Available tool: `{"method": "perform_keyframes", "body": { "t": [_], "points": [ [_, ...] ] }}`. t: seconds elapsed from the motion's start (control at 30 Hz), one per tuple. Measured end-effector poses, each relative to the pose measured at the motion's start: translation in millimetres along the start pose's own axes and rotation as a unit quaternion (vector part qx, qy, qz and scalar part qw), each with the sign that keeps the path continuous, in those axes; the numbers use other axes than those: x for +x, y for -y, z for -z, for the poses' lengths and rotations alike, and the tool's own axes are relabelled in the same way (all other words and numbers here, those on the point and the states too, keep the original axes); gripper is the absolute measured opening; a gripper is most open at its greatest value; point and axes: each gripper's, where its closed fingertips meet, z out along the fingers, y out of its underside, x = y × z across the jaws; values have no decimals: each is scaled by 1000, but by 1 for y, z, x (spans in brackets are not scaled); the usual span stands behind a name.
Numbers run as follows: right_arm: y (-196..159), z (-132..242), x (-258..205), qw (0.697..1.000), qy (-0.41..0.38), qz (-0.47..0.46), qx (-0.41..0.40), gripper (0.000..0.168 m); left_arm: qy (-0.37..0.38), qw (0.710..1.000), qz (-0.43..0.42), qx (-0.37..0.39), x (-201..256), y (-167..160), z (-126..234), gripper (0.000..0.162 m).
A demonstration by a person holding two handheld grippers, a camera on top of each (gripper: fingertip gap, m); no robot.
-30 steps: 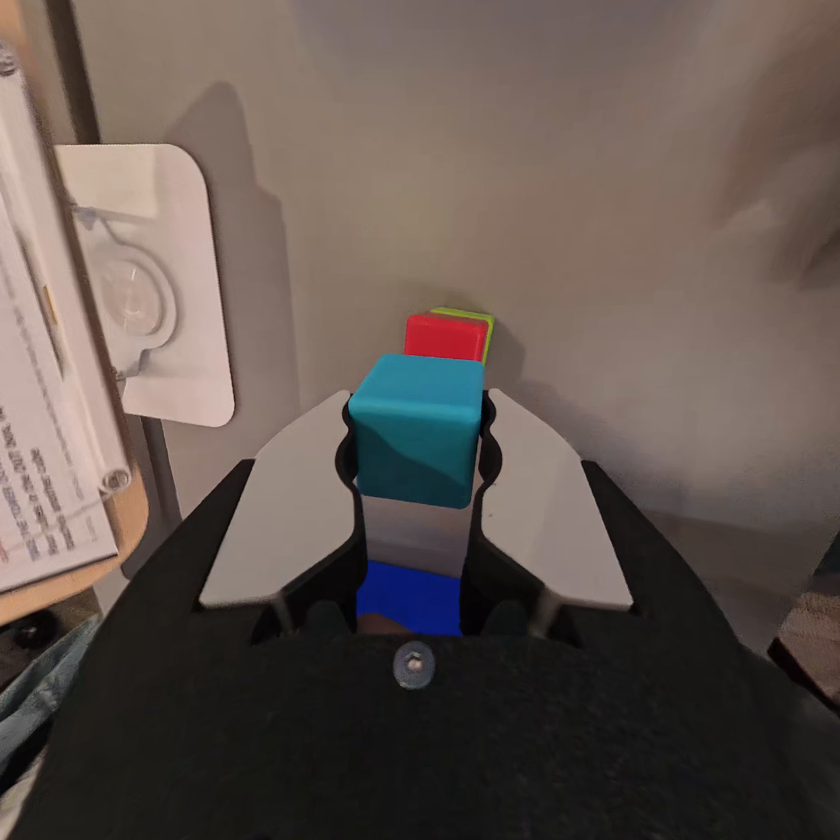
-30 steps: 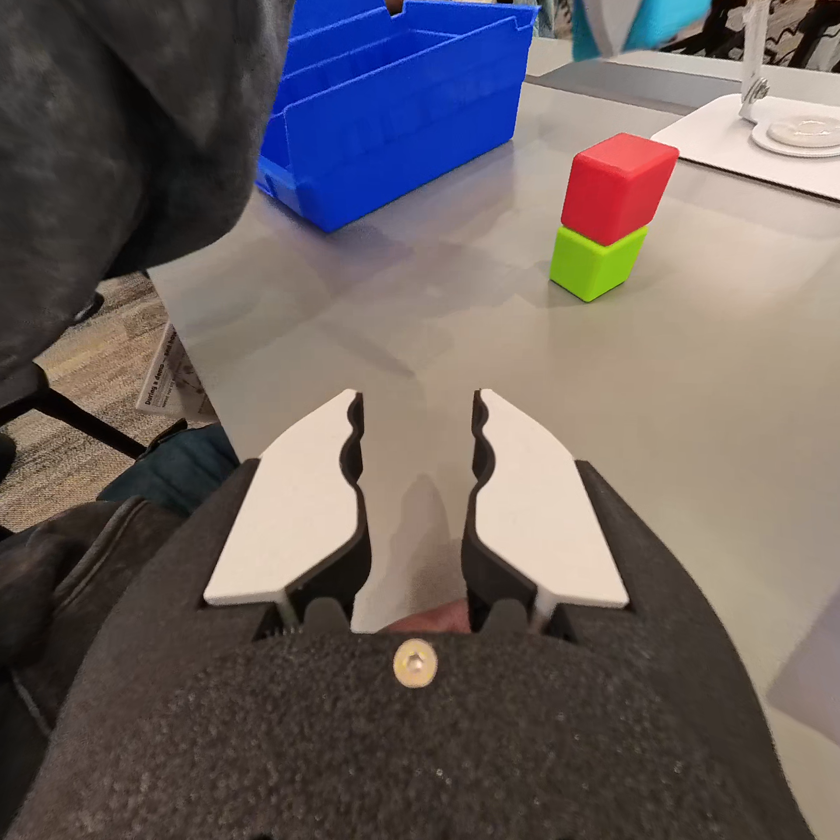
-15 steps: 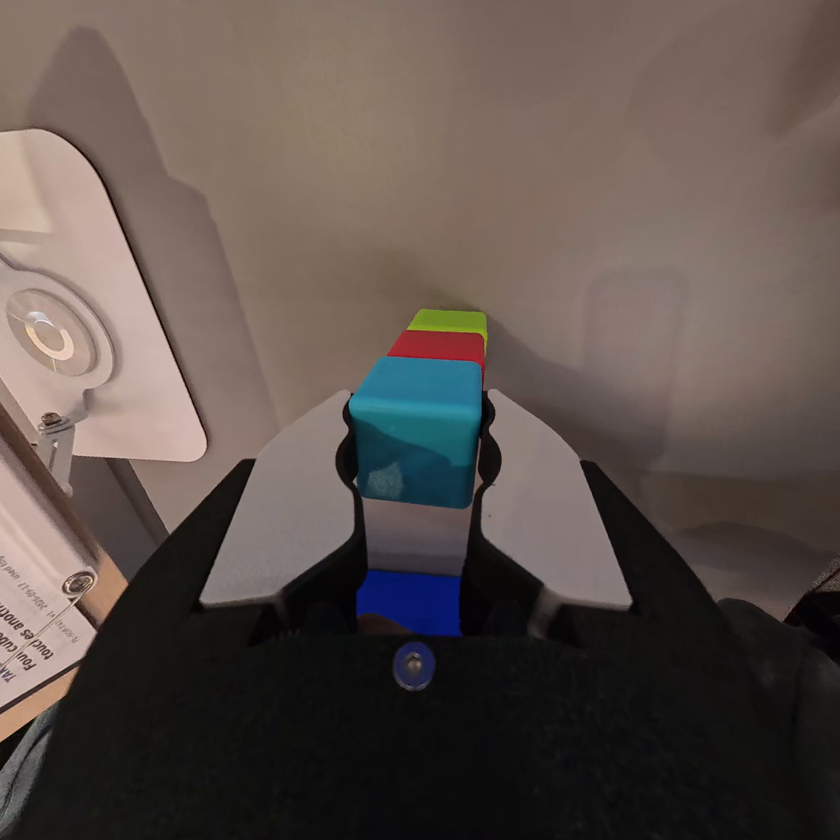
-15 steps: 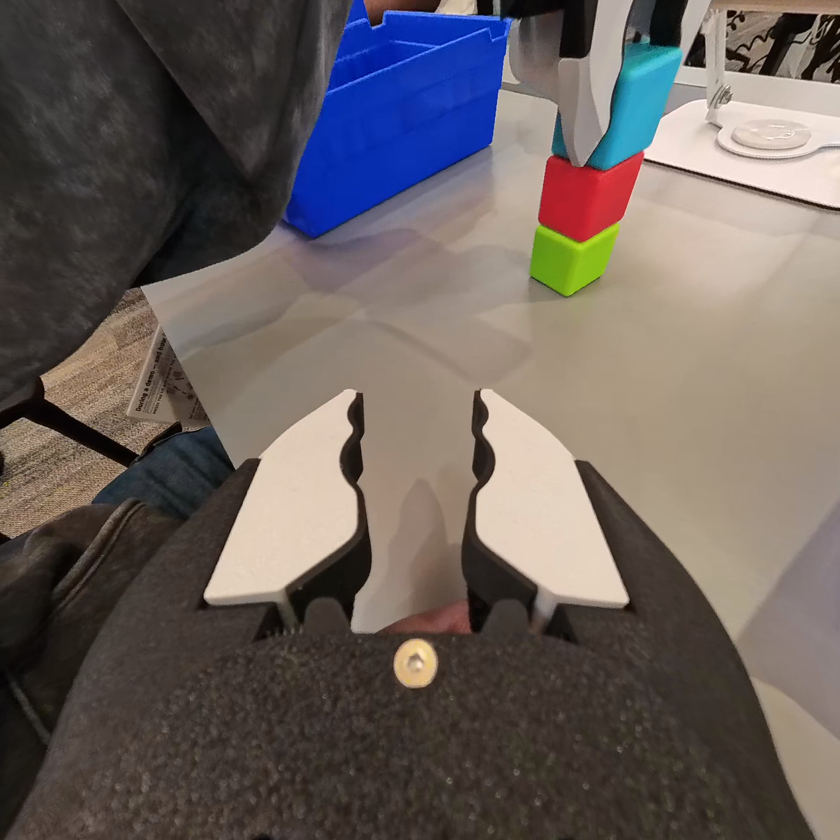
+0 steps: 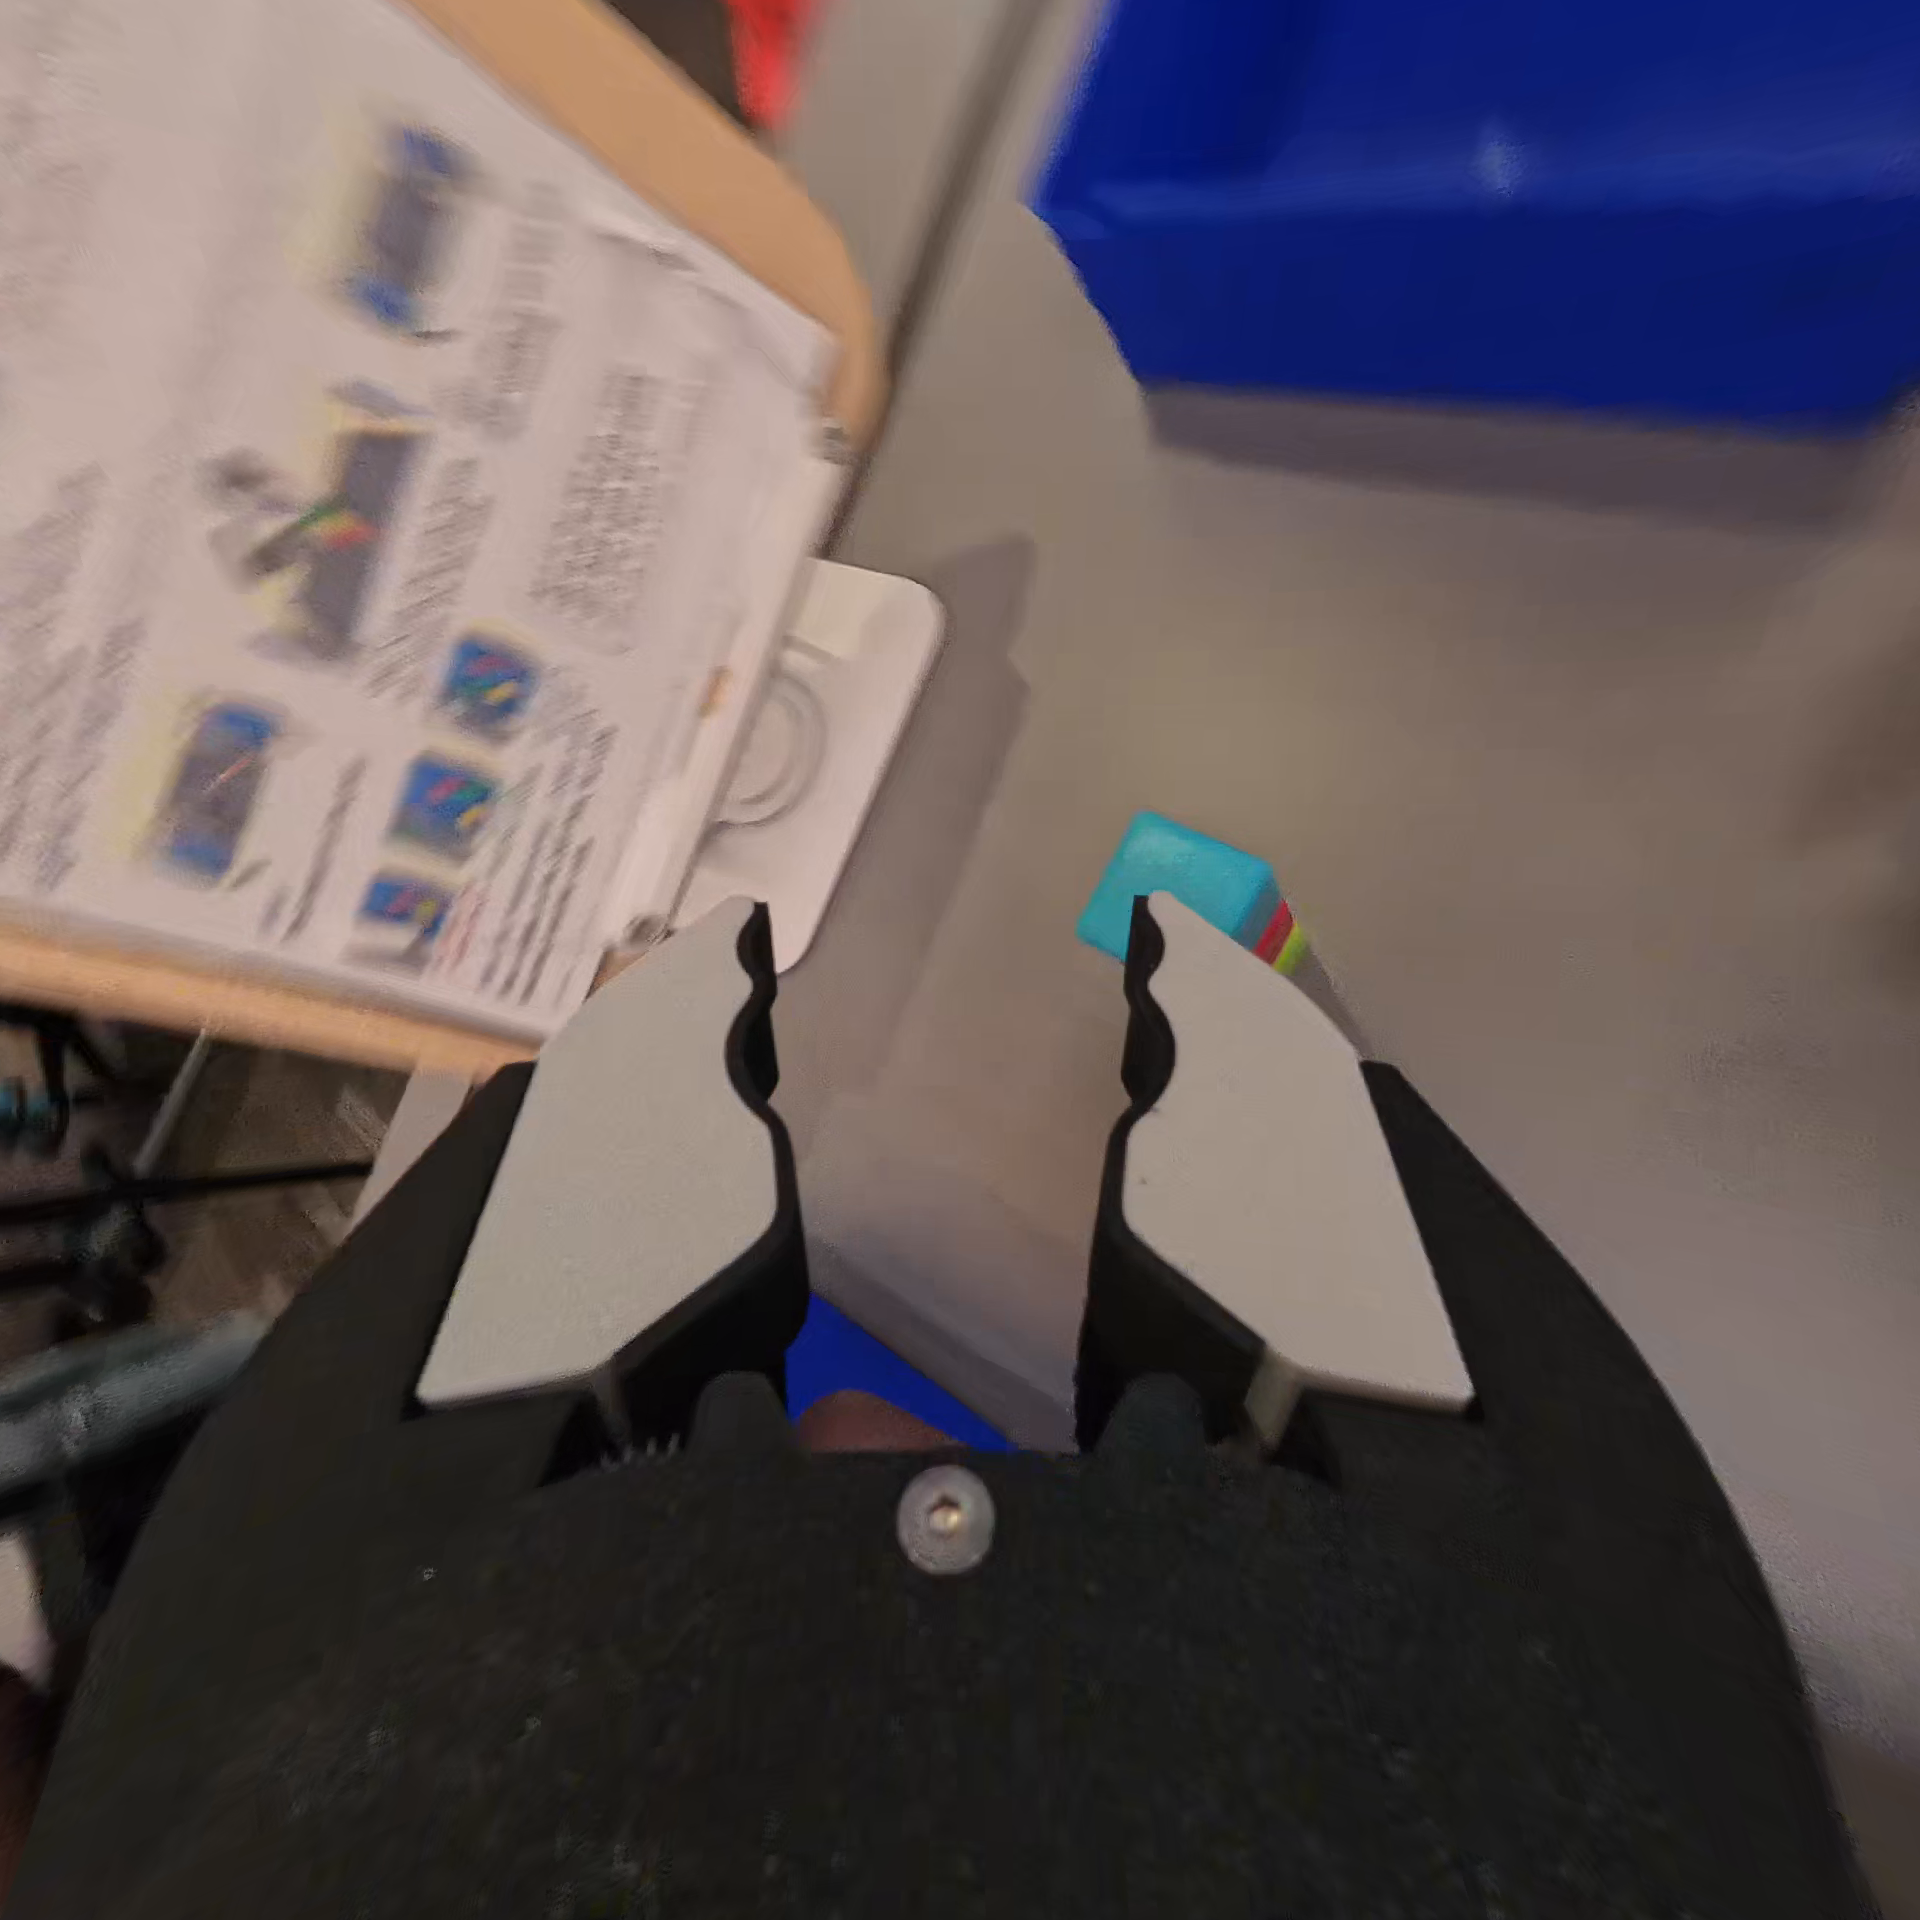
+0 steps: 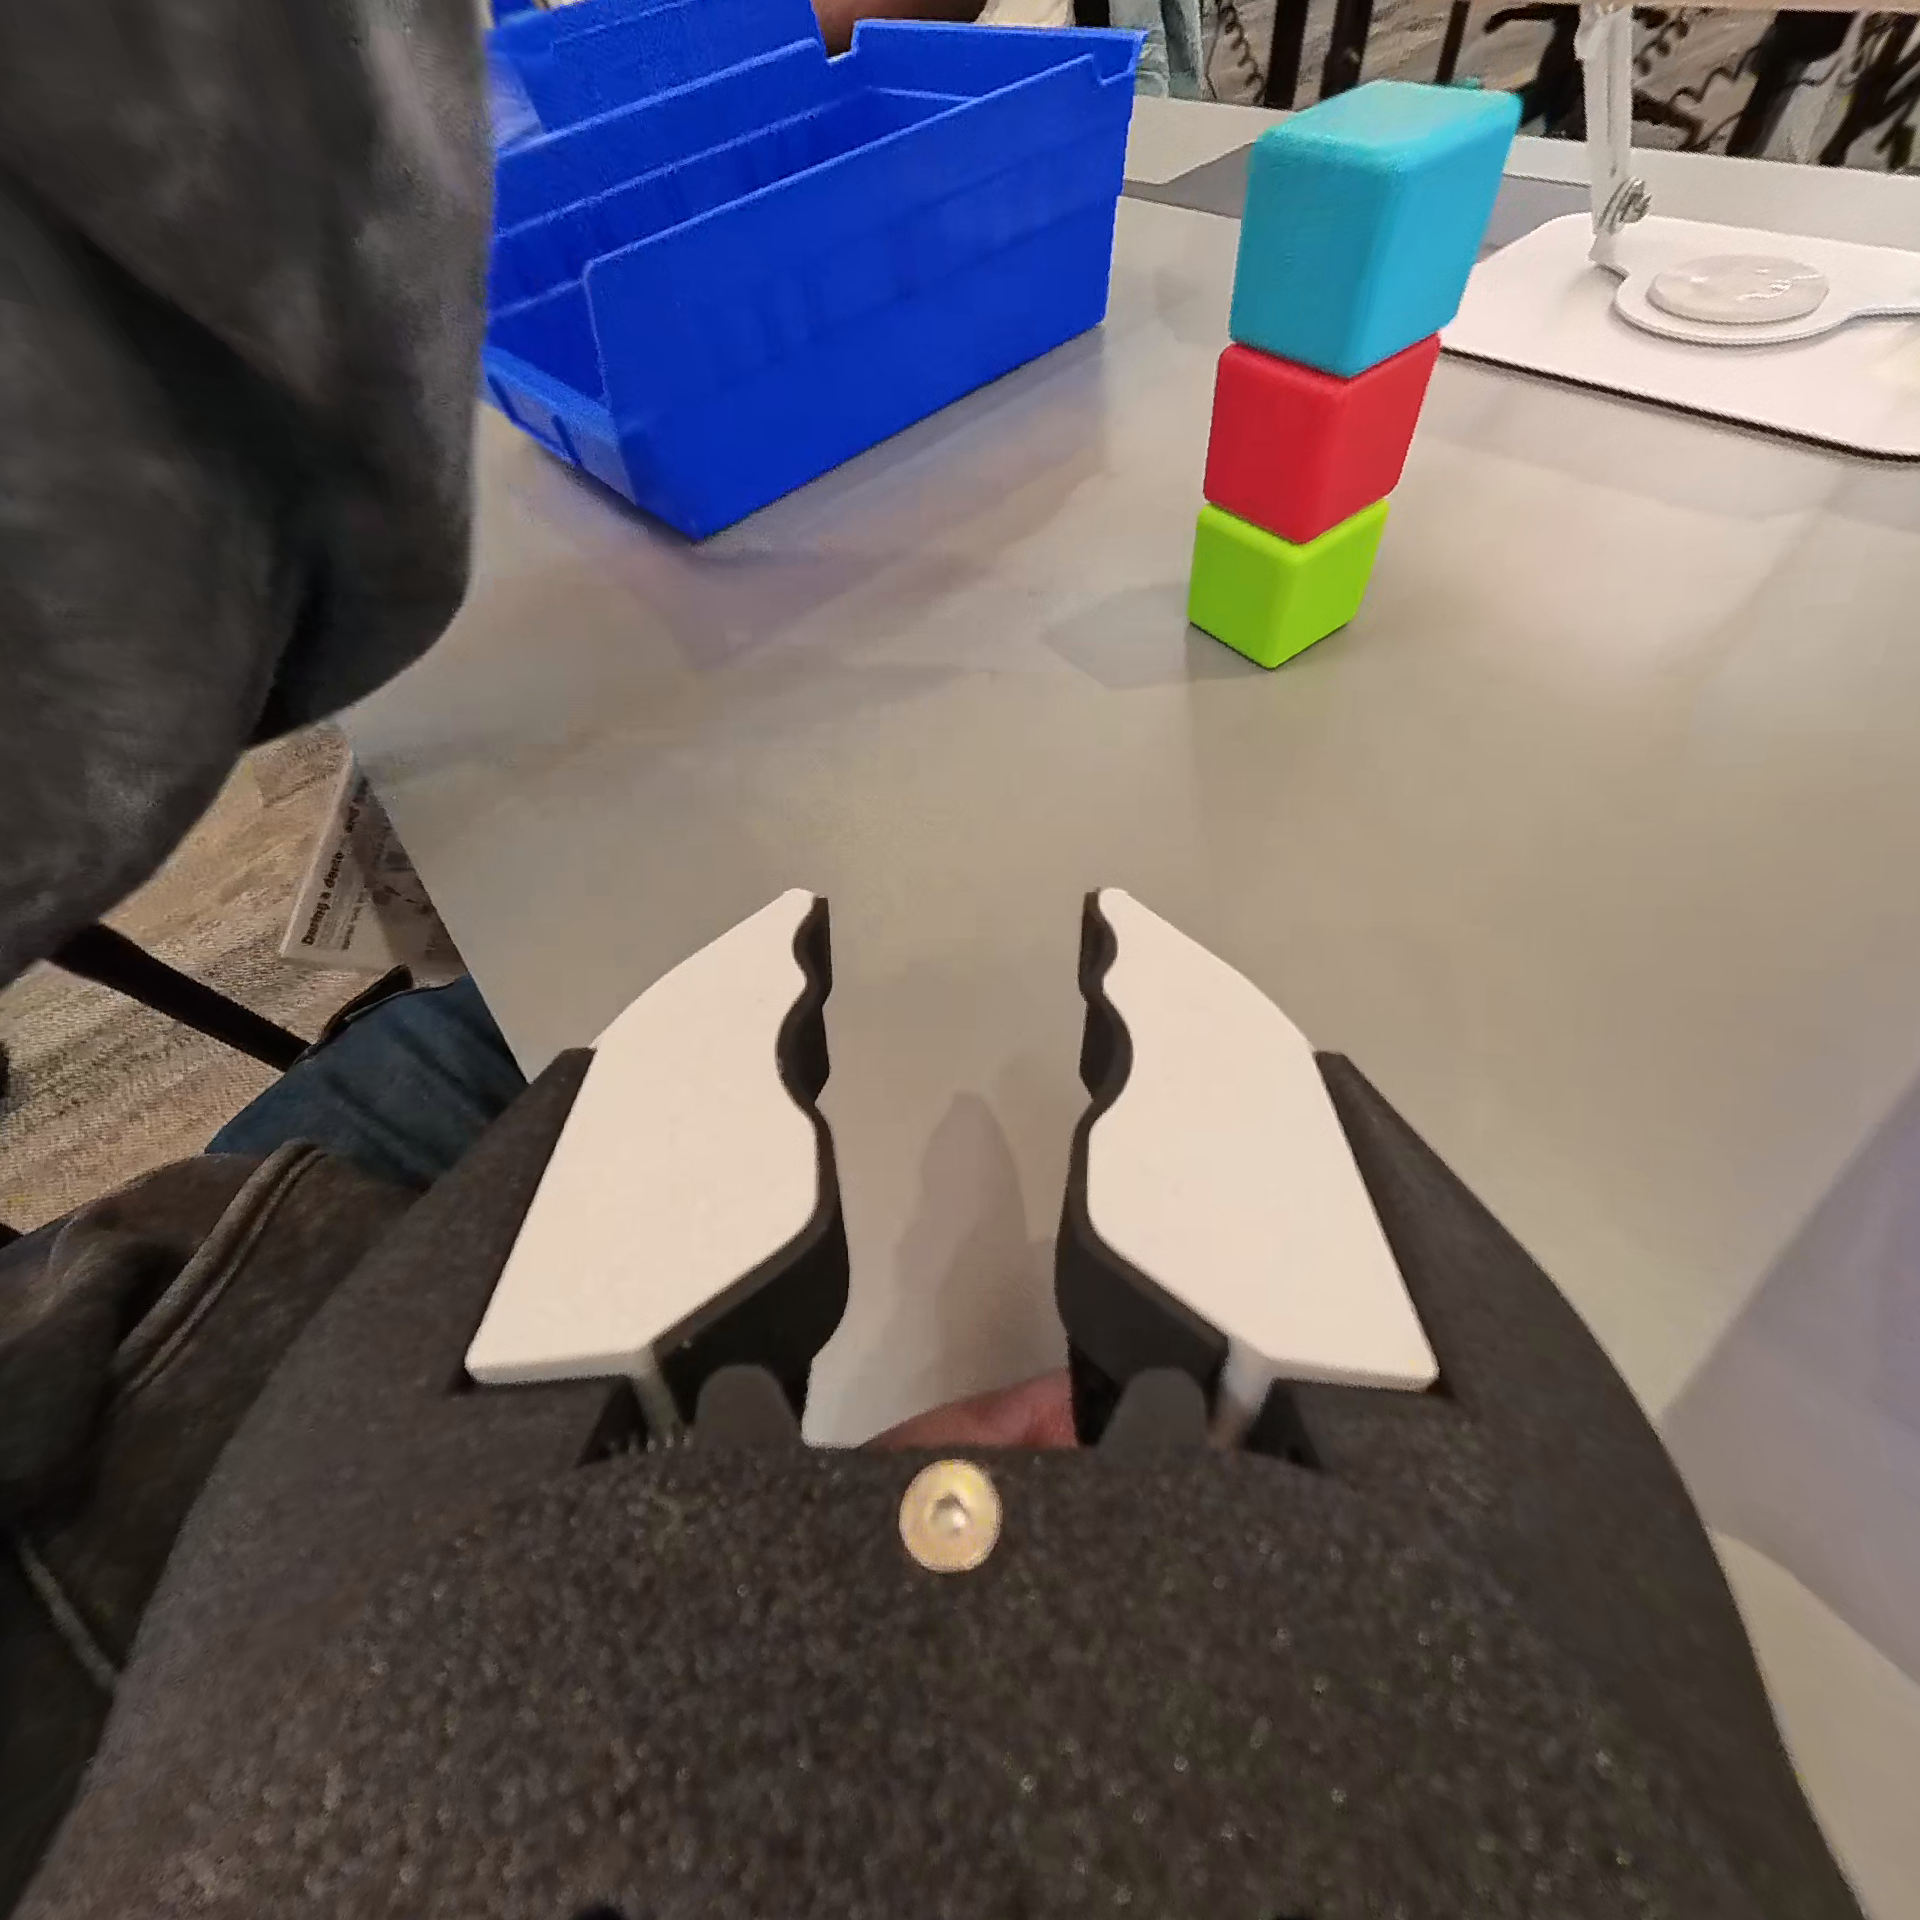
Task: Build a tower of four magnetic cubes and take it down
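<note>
A tower of three cubes stands on the grey table [image 6: 935, 790]: a teal cube [image 6: 1361, 223] on a red cube [image 6: 1314, 442] on a green cube [image 6: 1283, 582]. In the left wrist view I see the tower from above, the teal cube [image 5: 1184, 883] topmost, with thin edges of red and green at its right side. My left gripper [image 5: 951, 920] is open and empty, raised above the tower and a little to its left. My right gripper [image 6: 956, 914] is open and empty, low over the table, well short of the tower.
A blue bin [image 6: 790, 260] with dividers stands at the back left, also in the left wrist view [image 5: 1507, 208]. A white stand base [image 6: 1714, 332] lies right of the tower. A printed sheet on a board [image 5: 364, 540] is at the left. A person's dark sleeve [image 6: 208, 364] hangs at left.
My left gripper set the teal cube on the red cube, opened, let it go and pulled up and away. The right gripper stayed open and nearly still.
</note>
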Motion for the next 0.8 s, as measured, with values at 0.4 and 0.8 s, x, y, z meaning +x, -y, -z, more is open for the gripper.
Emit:
{"method": "perform_keyframes", "body": {
  "t": [0.4, 0.8],
  "points": [
    [-4, -3, 4, 1000, 12, -15, -8, 46, 314, 881, 352, 34, 56, -235, 156, 65],
    [-3, -15, -13, 999, 44, -8, -15, 46, 369, 767, 524, -33, -7, -267, 114, 78]
  ]
}}
